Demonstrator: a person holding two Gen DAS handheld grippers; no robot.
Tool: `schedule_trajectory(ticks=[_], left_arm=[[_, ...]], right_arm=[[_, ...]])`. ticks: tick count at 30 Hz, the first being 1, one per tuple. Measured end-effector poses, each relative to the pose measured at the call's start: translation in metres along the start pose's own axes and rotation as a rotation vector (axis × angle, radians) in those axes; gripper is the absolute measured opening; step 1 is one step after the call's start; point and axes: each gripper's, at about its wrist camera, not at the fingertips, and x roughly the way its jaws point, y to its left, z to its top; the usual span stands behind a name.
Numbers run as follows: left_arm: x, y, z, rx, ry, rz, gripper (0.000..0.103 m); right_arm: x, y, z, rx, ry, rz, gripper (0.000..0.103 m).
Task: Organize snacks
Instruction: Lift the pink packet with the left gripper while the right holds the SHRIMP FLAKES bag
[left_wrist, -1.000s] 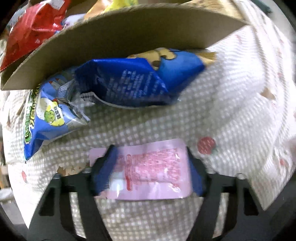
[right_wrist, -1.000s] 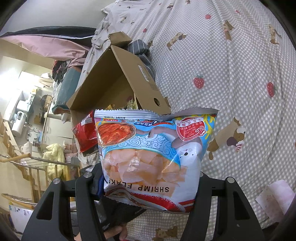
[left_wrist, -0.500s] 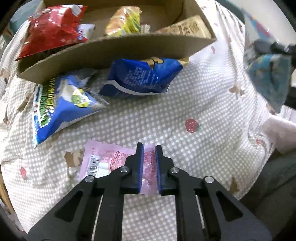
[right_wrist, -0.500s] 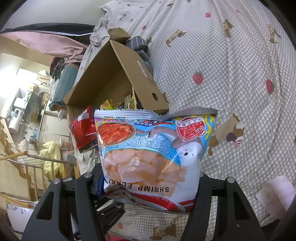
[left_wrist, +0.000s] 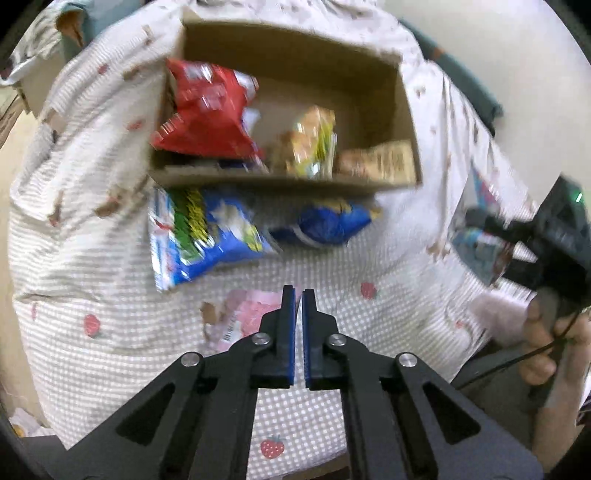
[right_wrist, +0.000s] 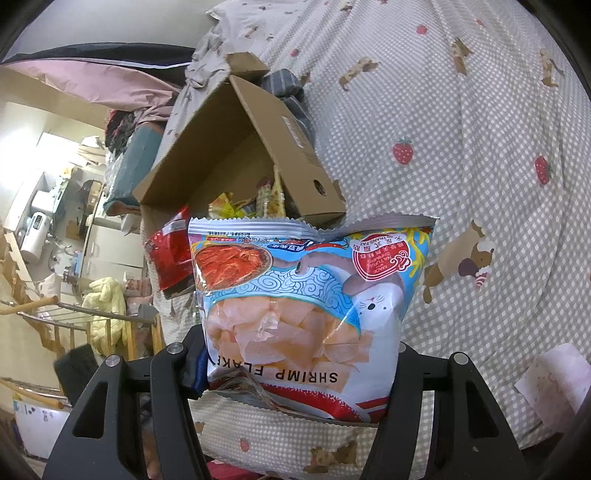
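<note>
Snacks part-sorted: three packs in cardboard box (left_wrist: 404, 122), several still out.
Your left gripper (left_wrist: 298, 295) is shut on nothing; the pink packet (left_wrist: 245, 314) lies on the bedspread (left_wrist: 110, 350) below it. Your right gripper (right_wrist: 295, 373) clamps the shrimp flakes bag (right_wrist: 306, 306). Two blue bags (left_wrist: 207, 232) remain beside the box.

The left wrist view is taken from above, angled steeply down over the bed (left_wrist: 110, 362) and into the open box (left_wrist: 295, 66), with some blur. The right wrist view is set lower and nearer, looking slantwise across the bed (right_wrist: 480, 110); much of it is filled by a shrimp-flake bag (right_wrist: 306, 317). The box (right_wrist: 229, 140) and bed are shared, and the right gripper (left_wrist: 480, 221) is seen at the left view's right edge.
</note>
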Motion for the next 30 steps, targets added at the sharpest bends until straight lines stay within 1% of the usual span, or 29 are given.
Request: schedule_trajectory(ticks=[4,6,7,8,10,12,13,14,15,16,17,19,20,21,22,23,25,27,28,29,30], left_arm=[[-0.027,0.007,0.017,-0.014,-0.077,-0.02,0.0],[-0.033,0.006,0.023,0.012,-0.104,0.007,0.0],[-0.032,0.006,0.025,0.028,-0.097,0.035,0.0],[-0.021,0.004,0.023,0.034,-0.073,0.042,0.0],[-0.003,0.01,0.019,0.018,-0.002,0.045,0.001],[0.024,0.014,0.007,-0.028,0.068,0.064,0.01],[0.039,0.019,0.001,-0.065,0.109,0.073,0.026],[0.053,0.023,-0.006,-0.104,0.134,0.073,0.047],[0.062,0.025,-0.011,-0.128,0.143,0.075,0.053],[0.073,0.025,-0.015,-0.139,0.149,0.082,0.062],[0.084,0.024,-0.018,-0.129,0.163,0.095,0.067],[0.106,0.022,-0.021,-0.119,0.202,0.119,0.068],[0.119,0.022,-0.022,-0.123,0.239,0.129,0.068],[0.126,0.022,-0.021,-0.129,0.251,0.14,0.068],[0.13,0.02,-0.021,-0.123,0.244,0.15,0.072],[0.135,0.017,-0.019,-0.109,0.24,0.154,0.083],[0.149,0.005,-0.02,-0.075,0.287,0.159,0.095],[0.155,-0.008,-0.021,-0.008,0.292,0.196,0.096],[0.157,-0.012,-0.023,0.021,0.285,0.198,0.092],[0.157,-0.014,-0.025,0.028,0.276,0.21,0.085],[0.155,-0.013,-0.025,0.022,0.269,0.213,0.084]], right_arm=[[-0.005,0.01,0.0,-0.041,-0.014,0.022,0.063],[-0.005,0.017,0.001,-0.066,-0.02,0.026,0.063],[-0.004,0.02,0.001,-0.075,-0.021,0.027,0.063],[-0.002,0.022,0.002,-0.081,-0.018,0.024,0.063],[0.001,0.022,0.001,-0.079,-0.01,0.018,0.063],[0.004,0.022,0.001,-0.072,0.002,0.014,0.063],[0.005,0.021,0.0,-0.071,0.004,0.011,0.063],[0.007,0.02,0.0,-0.072,0.006,0.007,0.063],[0.007,0.021,0.0,-0.074,0.01,0.003,0.063],[0.009,0.02,0.0,-0.075,0.014,-0.002,0.063],[0.01,0.019,0.001,-0.072,0.015,-0.005,0.063],[0.011,0.019,0.002,-0.063,0.018,-0.009,0.063],[0.011,0.017,0.002,-0.059,0.019,-0.012,0.063],[0.011,0.017,0.001,-0.059,0.02,-0.014,0.063],[0.011,0.016,0.001,-0.059,0.022,-0.016,0.063],[0.011,0.016,0.001,-0.06,0.022,-0.018,0.063],[0.011,0.015,0.001,-0.06,0.025,-0.02,0.063],[0.012,0.014,0.002,-0.06,0.028,-0.025,0.063],[0.013,0.014,0.002,-0.061,0.029,-0.026,0.063],[0.013,0.014,0.002,-0.062,0.029,-0.027,0.063],[0.014,0.014,0.003,-0.061,0.03,-0.028,0.063]])
